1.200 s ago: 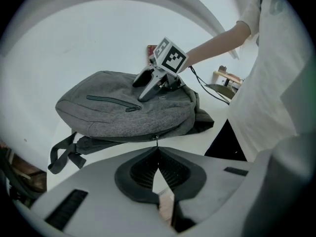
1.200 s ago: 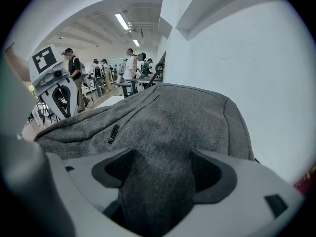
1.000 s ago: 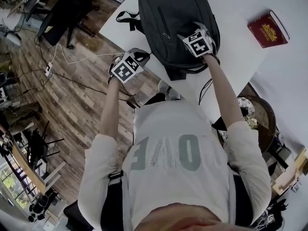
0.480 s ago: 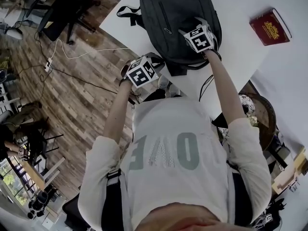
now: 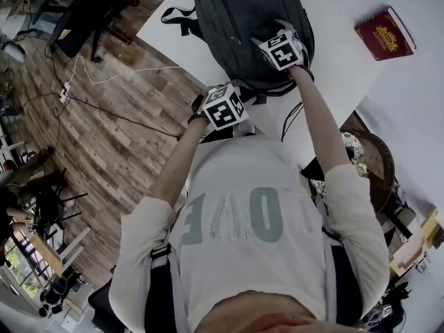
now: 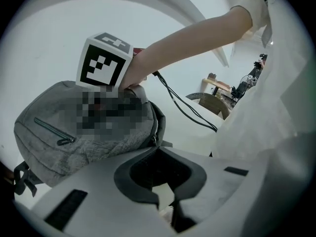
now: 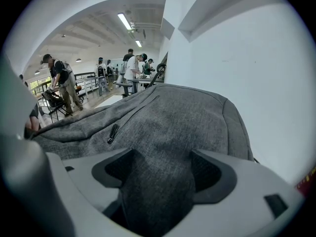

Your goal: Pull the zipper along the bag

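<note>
On the white table [image 5: 333,68], the limp bag [image 5: 236,19] is clamped by the right gripper [image 7: 160,181]; its zipper pull [image 6: 153,140] is probably best pinched by the closed left gripper [image 6: 166,209].

One bag [image 5: 239,19] and one book [image 5: 385,33] are lying on one bench [image 5: 340,12]. Two tongs are showing: left tongs [image 6: 165,201] and right tongs [image 7: 158,196].

In my right gripper [image 7: 158,194] view, a bunched fold of the dark grey fabric backpack [image 7: 173,127] buries the jaw tips. My left gripper [image 6: 165,204] jaws meet; whether they pinch a zipper pull, I cannot tell. In the head view, black-and-white marker cubes [image 5: 223,106] cover both jaw pairs, and the top edge crops the backpack.
</note>
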`<act>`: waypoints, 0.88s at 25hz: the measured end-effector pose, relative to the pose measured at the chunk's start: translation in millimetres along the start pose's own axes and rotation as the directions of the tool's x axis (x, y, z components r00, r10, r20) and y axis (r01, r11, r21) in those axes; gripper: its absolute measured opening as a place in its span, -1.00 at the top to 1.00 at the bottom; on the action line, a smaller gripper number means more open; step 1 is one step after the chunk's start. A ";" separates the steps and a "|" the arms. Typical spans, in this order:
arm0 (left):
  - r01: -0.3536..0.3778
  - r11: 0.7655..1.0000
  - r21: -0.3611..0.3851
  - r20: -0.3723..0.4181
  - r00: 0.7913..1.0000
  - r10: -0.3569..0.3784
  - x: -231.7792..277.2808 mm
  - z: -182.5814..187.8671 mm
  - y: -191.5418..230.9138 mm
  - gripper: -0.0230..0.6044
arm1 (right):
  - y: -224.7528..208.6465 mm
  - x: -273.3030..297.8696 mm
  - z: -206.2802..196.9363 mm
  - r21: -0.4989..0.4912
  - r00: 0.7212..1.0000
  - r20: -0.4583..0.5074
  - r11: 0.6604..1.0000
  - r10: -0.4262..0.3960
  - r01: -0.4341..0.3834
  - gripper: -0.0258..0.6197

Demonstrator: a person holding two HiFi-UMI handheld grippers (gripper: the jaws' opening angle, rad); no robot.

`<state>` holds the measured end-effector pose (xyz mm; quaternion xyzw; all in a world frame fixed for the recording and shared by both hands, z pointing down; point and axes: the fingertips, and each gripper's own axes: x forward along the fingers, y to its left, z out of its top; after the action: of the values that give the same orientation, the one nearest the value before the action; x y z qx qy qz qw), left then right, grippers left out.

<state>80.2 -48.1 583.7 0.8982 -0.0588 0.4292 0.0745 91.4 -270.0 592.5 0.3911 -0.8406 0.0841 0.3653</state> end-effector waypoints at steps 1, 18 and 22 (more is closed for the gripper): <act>-0.006 1.000 -0.002 0.001 1.000 0.006 0.4 -1.4 0.9 0.84 | 0.1 -0.9 0.1 0.001 1.000 -0.002 1.000 -0.002 0.002 -0.21; -0.072 0.994 -0.086 0.024 0.997 0.074 1.5 -8.4 4.2 0.84 | -74.7 -35.5 -28.9 0.198 0.997 -0.029 0.977 -0.069 0.073 -0.21; -0.142 0.989 -0.048 -0.017 0.990 0.141 3.1 -11.1 7.4 0.84 | -76.3 -36.6 -31.1 0.176 0.992 -0.066 0.977 -0.108 0.118 -0.13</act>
<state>72.5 -53.4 593.7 0.8868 -0.1323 0.4377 0.0664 178.9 -286.7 579.0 0.4669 -0.7955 0.1496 0.3561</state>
